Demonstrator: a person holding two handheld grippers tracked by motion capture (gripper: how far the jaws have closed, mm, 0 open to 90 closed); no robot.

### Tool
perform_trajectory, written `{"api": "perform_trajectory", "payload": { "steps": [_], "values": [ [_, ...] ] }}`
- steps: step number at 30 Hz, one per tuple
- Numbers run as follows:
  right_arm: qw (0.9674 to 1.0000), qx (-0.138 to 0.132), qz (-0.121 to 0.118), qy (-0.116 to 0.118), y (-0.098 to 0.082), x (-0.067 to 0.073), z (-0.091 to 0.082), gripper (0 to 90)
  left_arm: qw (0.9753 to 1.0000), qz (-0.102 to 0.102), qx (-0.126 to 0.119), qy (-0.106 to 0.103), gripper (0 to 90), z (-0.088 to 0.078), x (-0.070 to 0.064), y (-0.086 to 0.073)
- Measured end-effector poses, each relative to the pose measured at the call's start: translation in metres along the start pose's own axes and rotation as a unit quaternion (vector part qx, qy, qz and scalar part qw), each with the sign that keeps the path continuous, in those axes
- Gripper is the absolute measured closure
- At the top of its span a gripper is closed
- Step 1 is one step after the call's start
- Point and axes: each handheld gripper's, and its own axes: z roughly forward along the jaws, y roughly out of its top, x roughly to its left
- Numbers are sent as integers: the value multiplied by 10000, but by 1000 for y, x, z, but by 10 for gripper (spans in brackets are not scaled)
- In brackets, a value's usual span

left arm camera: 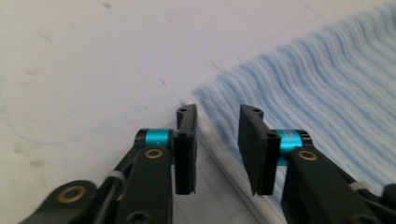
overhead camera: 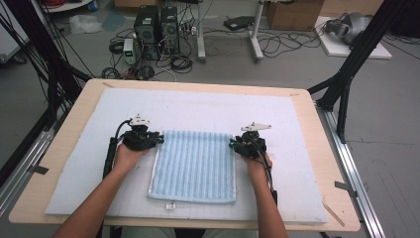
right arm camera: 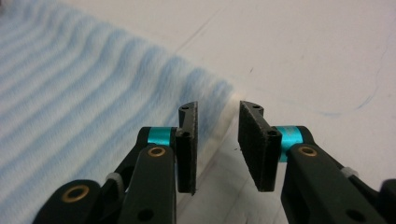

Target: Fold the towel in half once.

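Blue ribbed terry towel [overhead camera: 194, 166] | folded rectangle | flat on white foam mat [overhead camera: 198, 106]

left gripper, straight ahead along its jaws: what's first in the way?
Probably the far-left corner of the blue striped towel: its white edge runs up between the open jaws of the left gripper. Depth is unclear, so it may skim onto the white mat instead.

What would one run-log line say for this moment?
left hand-held gripper: open at towel's far-left corner | right hand-held gripper: open at far-right corner | towel: flat on white mat
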Motion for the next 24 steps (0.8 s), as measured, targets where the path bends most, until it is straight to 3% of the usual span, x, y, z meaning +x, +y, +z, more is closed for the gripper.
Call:
{"api": "perform_trajectory", "payload": {
  "steps": [5,7,10,12,13,14,18,22,24],
  "values": [
    [9993,-172,332,73,9,-12,5,599,9995,-200,-222,-45,562,11,13,11],
    [9994,-82,318,111,13,-14,12,591,9997,-218,44,-104,556,20,16,9],
    [9992,244,253,169,15,-13,23,623,9998,-122,133,-54,566,27,13,6],
    [9993,291,197,107,14,-13,26,698,9996,-27,176,-212,734,28,11,5],
    [9992,299,214,138,14,-14,26,788,9994,29,198,-297,817,28,10,5],
    [9986,304,284,312,14,-15,26,840,9994,32,208,-261,857,28,9,6],
    [9995,306,56,70,18,-12,26,870,9995,-194,86,-224,871,28,10,6],
    [9996,166,-82,-200,20,-12,26,871,9992,-266,-260,-150,874,26,7,11],
    [9994,82,-116,-320,22,-13,25,872,9991,-275,-317,-108,874,27,7,12]
  ]
}}
